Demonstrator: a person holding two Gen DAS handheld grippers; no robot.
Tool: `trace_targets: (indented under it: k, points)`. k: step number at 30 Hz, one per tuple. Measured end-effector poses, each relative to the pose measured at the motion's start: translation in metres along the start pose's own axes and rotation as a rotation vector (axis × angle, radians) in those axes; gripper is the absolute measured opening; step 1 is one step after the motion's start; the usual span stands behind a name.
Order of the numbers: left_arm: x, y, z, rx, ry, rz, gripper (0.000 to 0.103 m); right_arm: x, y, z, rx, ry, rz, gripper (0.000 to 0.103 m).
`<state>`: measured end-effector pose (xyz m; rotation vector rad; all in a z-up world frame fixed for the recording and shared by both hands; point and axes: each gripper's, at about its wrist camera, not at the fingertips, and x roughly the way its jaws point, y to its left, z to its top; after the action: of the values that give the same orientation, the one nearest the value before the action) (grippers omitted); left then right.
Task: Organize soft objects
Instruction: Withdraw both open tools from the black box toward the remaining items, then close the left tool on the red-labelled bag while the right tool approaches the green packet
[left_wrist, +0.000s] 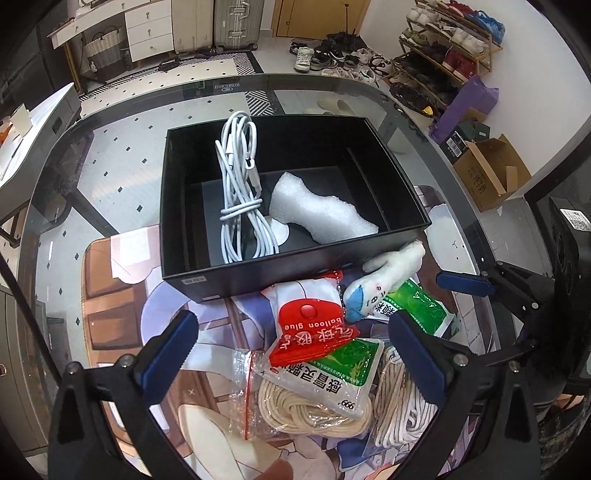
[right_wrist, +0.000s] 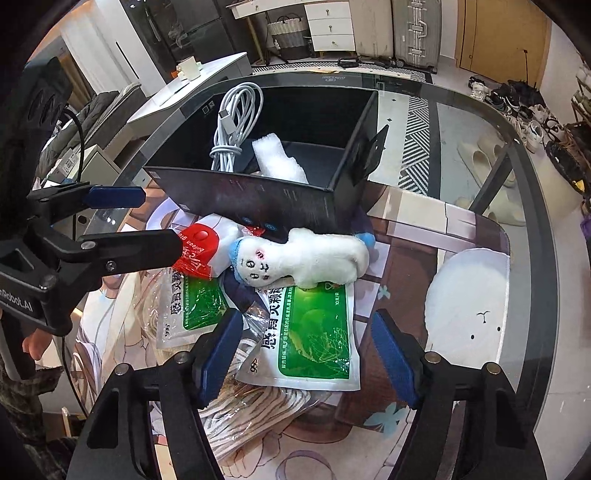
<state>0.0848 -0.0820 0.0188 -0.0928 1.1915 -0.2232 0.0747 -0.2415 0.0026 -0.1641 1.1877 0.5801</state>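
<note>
Left wrist view: left gripper (left_wrist: 295, 354) is held spread wide, empty, over the red balloon glue packet (left_wrist: 314, 332); cable (left_wrist: 240, 184) and foam piece (left_wrist: 317, 206) are seen inside the black box (left_wrist: 258, 269).

Right wrist view: right gripper (right_wrist: 306, 354) is held spread, nothing pinched, over a green sachet (right_wrist: 314, 332); plush toy (right_wrist: 303, 262) is seen lying just beside the box's front wall.

A white plush toy (right_wrist: 314, 258) with a blue cap lies on its side beyond the right fingers (right_wrist: 218, 358). Between those fingers lies a green-and-white sachet (right_wrist: 314, 332), flat, under the toy. A red balloon glue pack (left_wrist: 314, 328) and a second sachet (left_wrist: 328, 373) lie between the left fingers (left_wrist: 166, 350). Beige rope (left_wrist: 295, 406) in a clear bag lies beneath. Farther off, the black box (left_wrist: 277, 266) holds a white cable (left_wrist: 240, 184) and a foam piece (left_wrist: 317, 210).
</note>
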Motion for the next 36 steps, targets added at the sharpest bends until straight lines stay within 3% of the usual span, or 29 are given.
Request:
trace_targets:
  k: [16,29,35,36]
  points:
    - [0.032,-0.008,0.003,0.002,0.056,0.022,0.103,0.021,0.012,-0.001,-0.046,0.041,-0.047,0.057]
    - [0.046,-0.012,0.009,0.001,0.061,0.029,0.101,0.019,0.003,-0.003,-0.042,0.046,-0.035,0.044]
    - [0.047,-0.011,0.011,0.010,0.080,0.013,0.081,0.019,0.000,-0.004,-0.045,0.046,-0.033,0.042]
    - [0.048,-0.013,0.011,0.010,0.086,0.014,0.072,0.019,-0.001,-0.004,-0.045,0.046,-0.035,0.042]
